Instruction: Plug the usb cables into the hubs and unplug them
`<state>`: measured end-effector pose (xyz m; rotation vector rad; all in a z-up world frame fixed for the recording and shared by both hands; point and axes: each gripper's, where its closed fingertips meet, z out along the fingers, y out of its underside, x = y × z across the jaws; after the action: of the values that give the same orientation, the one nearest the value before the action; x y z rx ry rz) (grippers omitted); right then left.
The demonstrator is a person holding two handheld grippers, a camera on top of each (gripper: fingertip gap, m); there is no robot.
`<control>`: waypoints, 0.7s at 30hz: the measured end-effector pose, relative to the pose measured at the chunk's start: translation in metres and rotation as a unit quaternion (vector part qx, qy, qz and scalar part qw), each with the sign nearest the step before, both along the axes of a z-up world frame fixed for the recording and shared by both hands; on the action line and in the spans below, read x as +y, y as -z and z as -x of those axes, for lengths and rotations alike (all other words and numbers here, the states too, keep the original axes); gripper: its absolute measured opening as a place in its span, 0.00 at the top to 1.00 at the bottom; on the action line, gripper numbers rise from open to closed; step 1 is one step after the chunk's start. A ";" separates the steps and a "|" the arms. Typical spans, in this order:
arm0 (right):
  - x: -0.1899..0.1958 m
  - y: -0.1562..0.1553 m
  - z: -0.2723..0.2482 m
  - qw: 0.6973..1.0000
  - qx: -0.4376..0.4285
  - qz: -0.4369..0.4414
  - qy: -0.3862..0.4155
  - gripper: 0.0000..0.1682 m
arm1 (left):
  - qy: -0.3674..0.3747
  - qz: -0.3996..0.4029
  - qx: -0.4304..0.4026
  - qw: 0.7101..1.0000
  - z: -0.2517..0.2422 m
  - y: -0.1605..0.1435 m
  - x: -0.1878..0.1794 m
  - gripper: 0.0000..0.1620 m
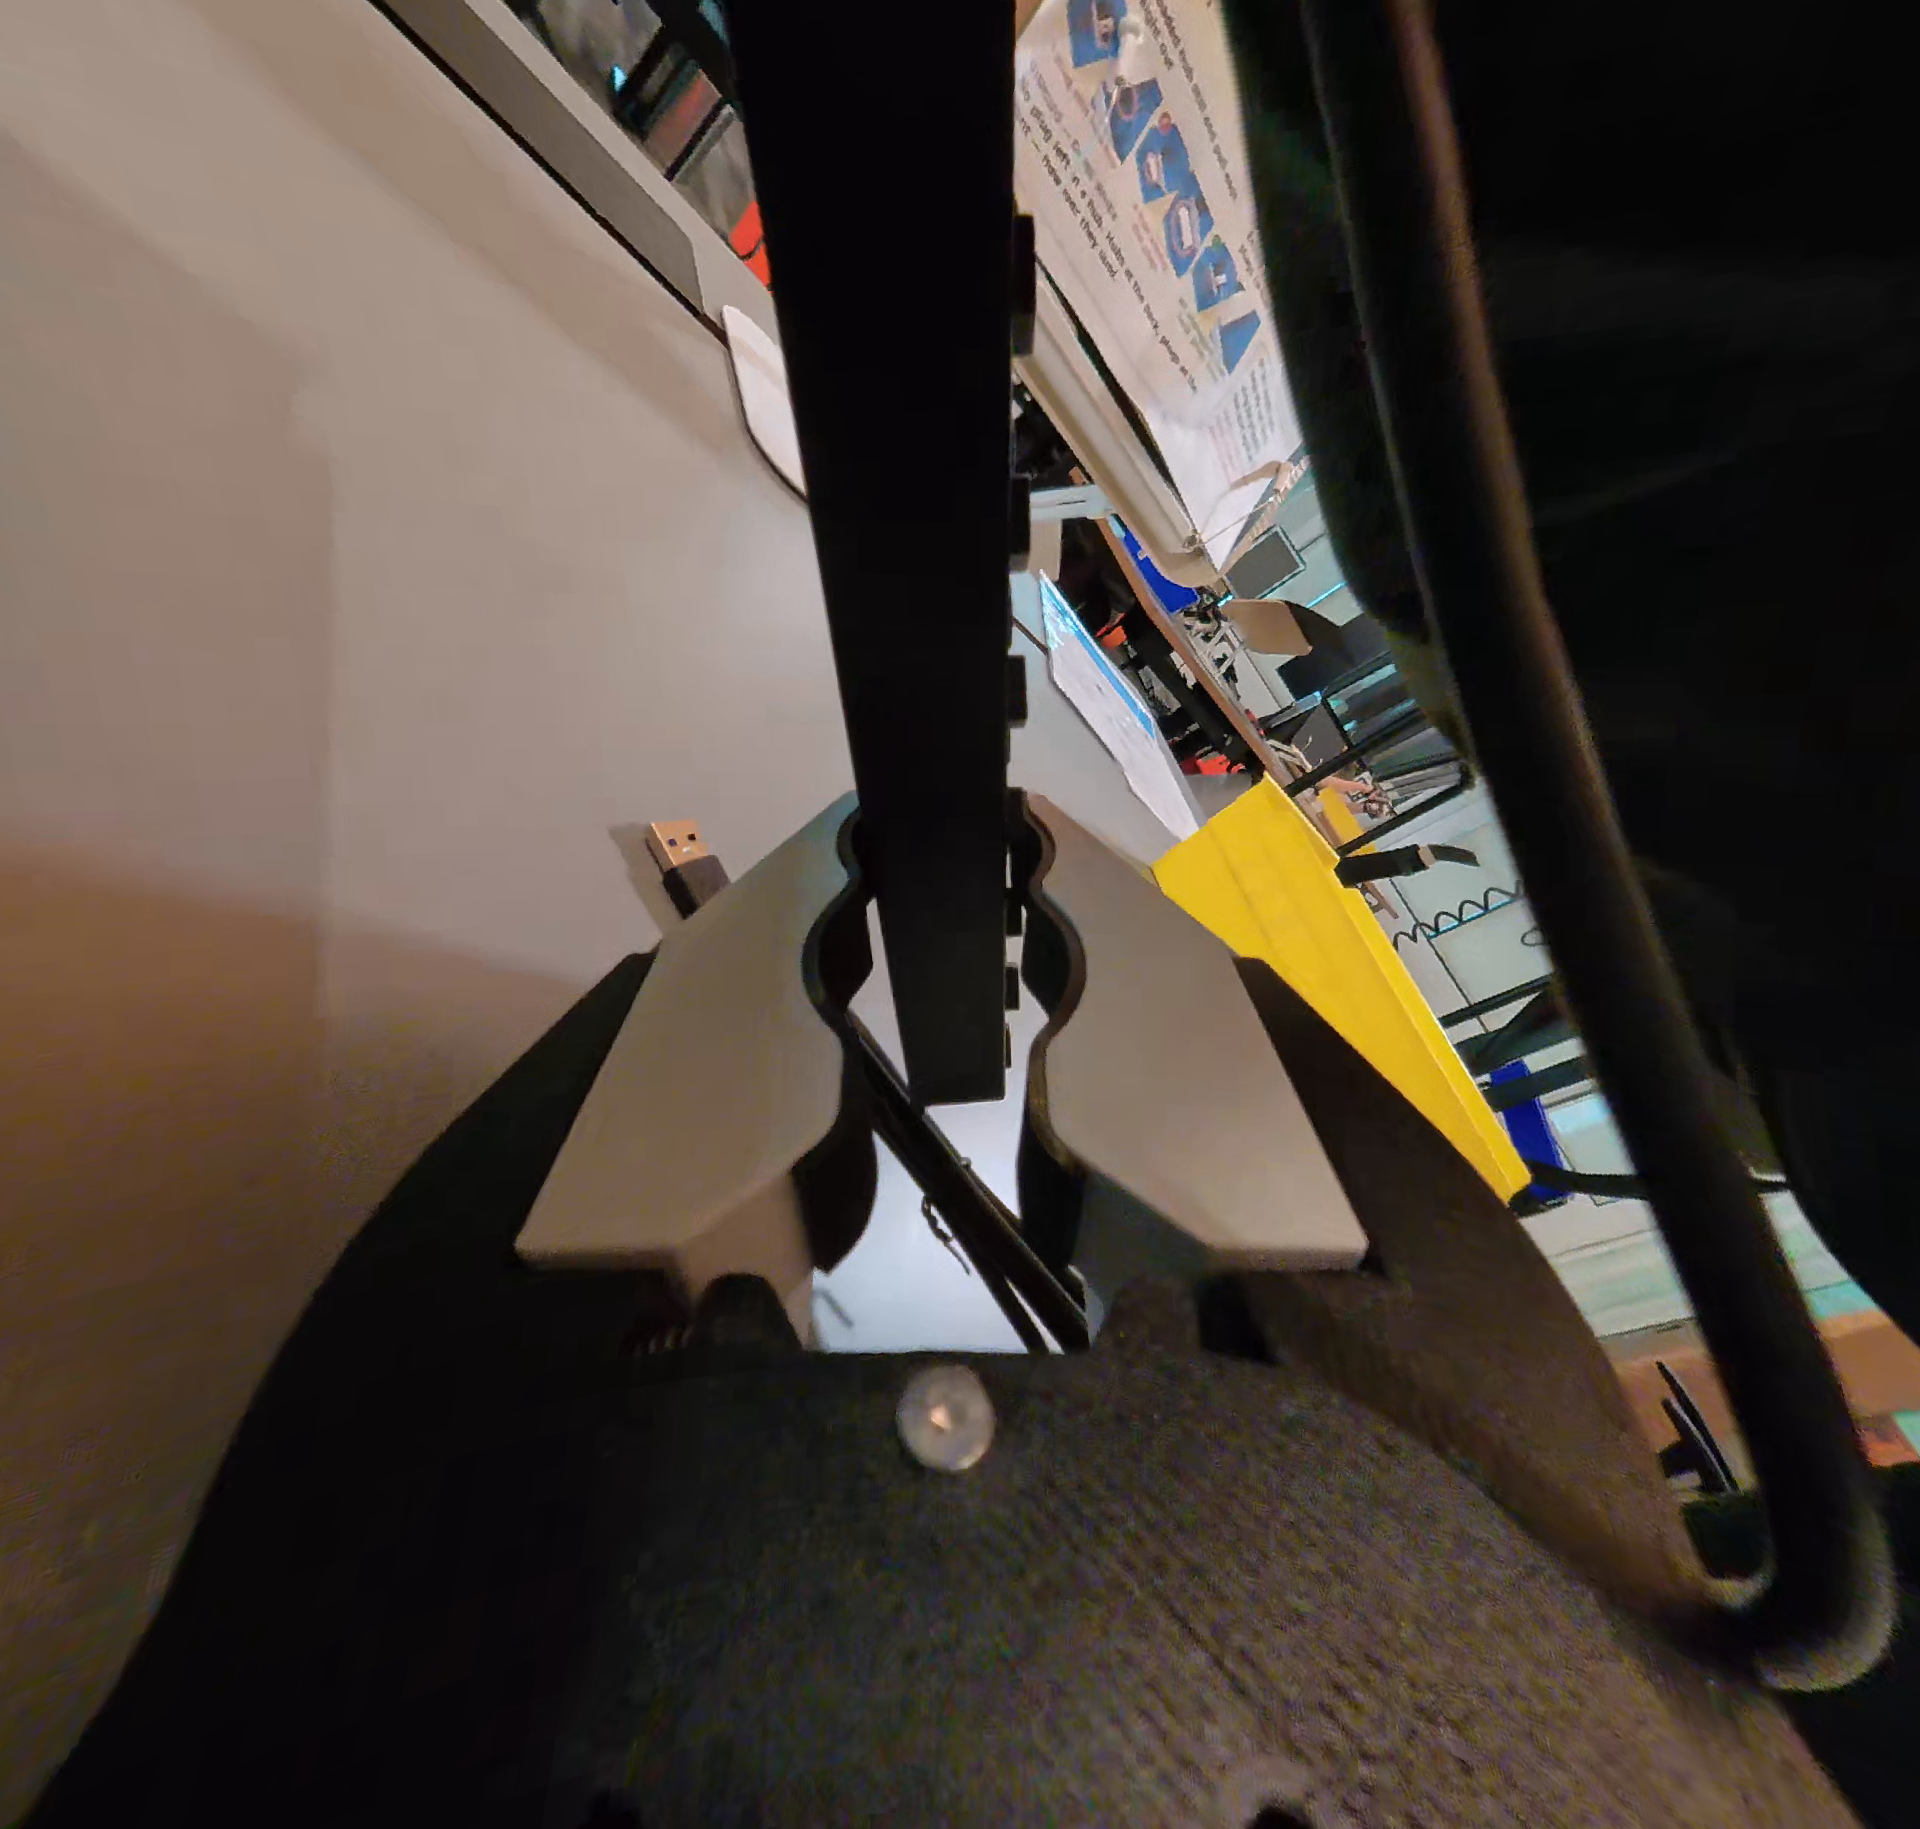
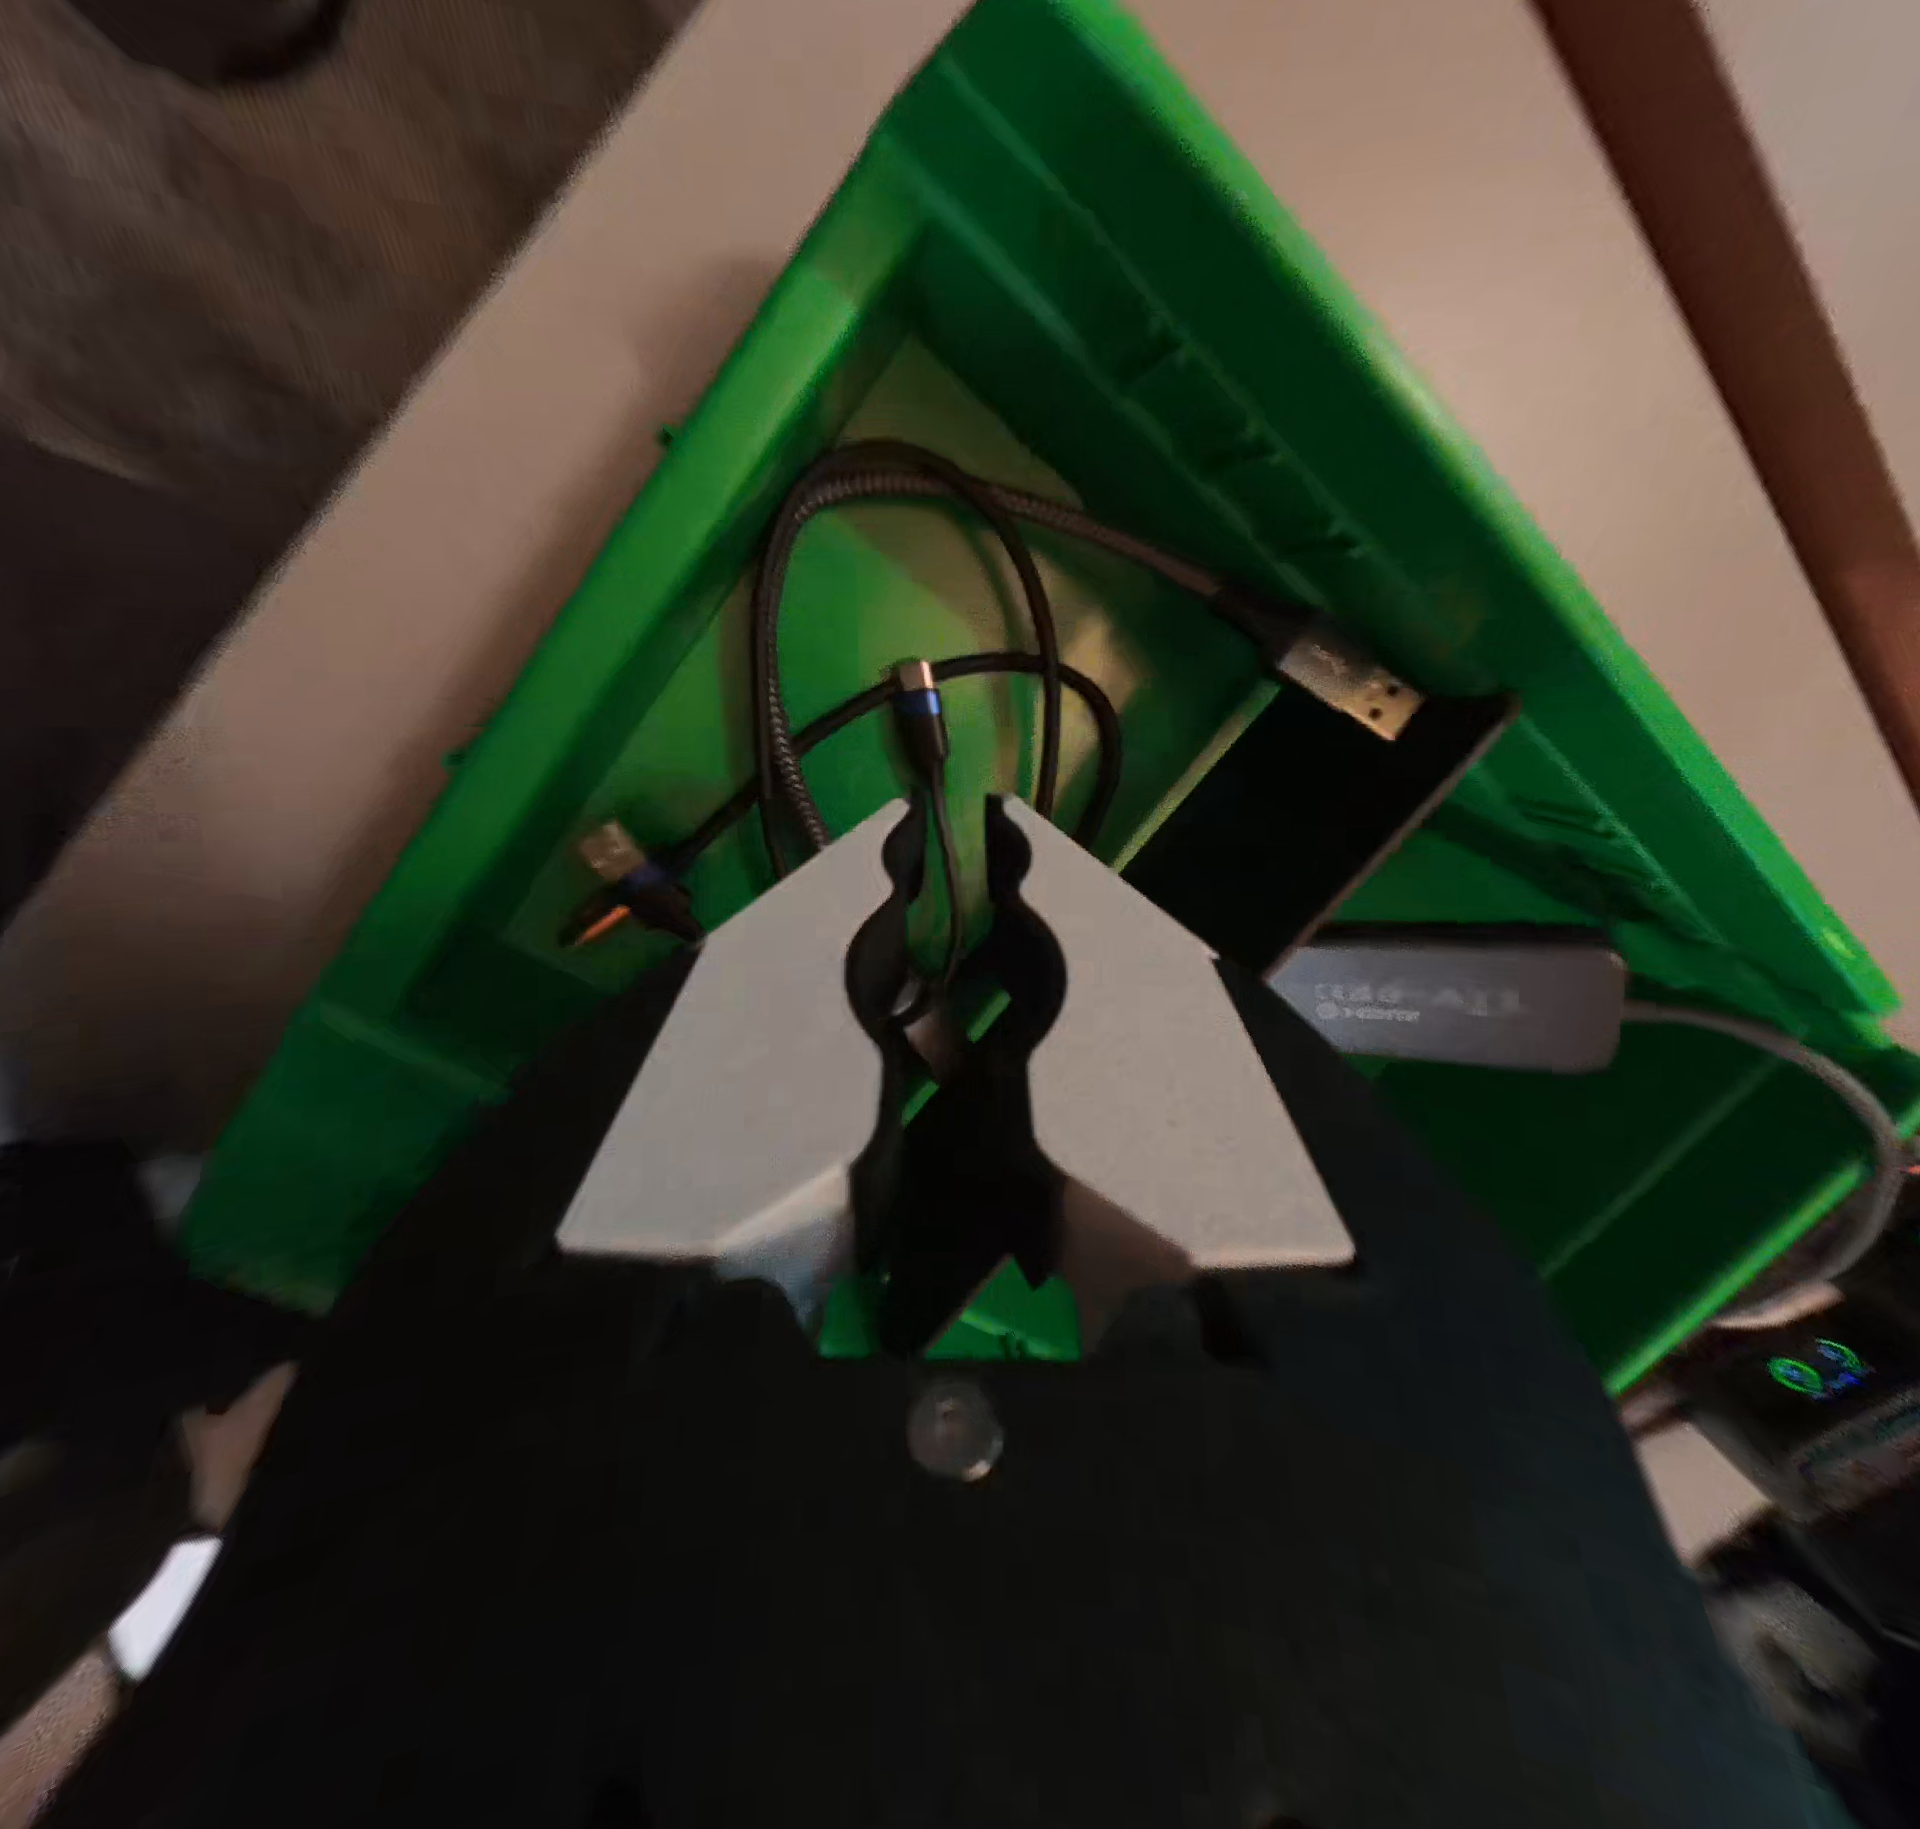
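Both fingers grip: left (image 1: 940, 844) a black hub (image 1: 883, 429), right (image 2: 951, 823) seemingly a cable (image 2: 940, 740) over green bin (image 2: 1143, 252).

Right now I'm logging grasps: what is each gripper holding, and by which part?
Left gripper: shut on the long black hub, clamped near its lower end. Right gripper: shut on a thin black cable, just behind its connector.

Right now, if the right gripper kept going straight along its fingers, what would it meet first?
Probably the black cable already between the right gripper fingers, then the green bin floor; depth is unclear.
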<state>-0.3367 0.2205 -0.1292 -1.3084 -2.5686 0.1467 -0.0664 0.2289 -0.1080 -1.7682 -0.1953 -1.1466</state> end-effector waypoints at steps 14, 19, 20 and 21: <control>0.018 0.006 0.024 1.000 0.001 -0.005 0.010 0.98 | 0.004 0.014 -0.007 1.000 -0.001 0.004 0.001 0.87; 0.012 -0.077 0.015 0.984 0.107 0.126 0.060 0.98 | 0.005 0.021 -0.015 1.000 -0.002 0.006 0.002 0.87; 0.013 -0.096 0.010 0.977 0.135 0.151 0.070 0.98 | 0.006 0.022 -0.018 1.000 -0.003 0.006 0.002 0.87; 0.014 -0.114 0.004 0.967 0.164 0.175 0.081 0.98 | 0.006 0.022 -0.018 1.000 -0.003 0.006 0.002 0.87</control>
<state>-0.3406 0.2343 -0.0150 -1.4598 -2.2116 0.7491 -0.0637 0.2307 -0.1145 -1.7906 -0.2332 -1.1913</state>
